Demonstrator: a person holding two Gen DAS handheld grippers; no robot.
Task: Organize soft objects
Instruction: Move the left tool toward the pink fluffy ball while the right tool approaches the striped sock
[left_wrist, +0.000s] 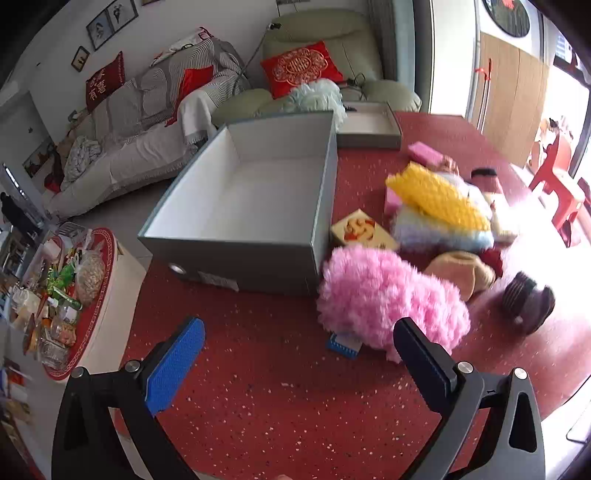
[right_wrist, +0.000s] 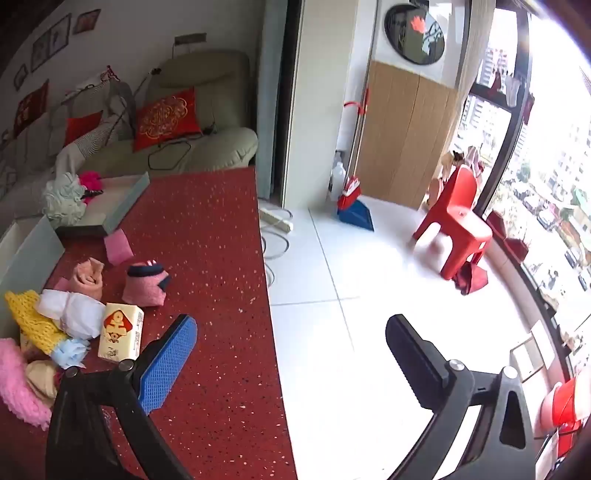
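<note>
Left gripper spread wide, empty, near pink fluffy duster lying lengthwise away toward grey box.

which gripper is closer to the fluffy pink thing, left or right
Left. The left gripper, open, is just in front of the fluffy pink thing, its right finger almost at the fluff. The right gripper, open, is off beside it, straddling the table edge.

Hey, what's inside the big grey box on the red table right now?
The grey box shows only bare white floor and walls; nothing lies in it. Its near wall hides the strip of floor just behind it.
</note>
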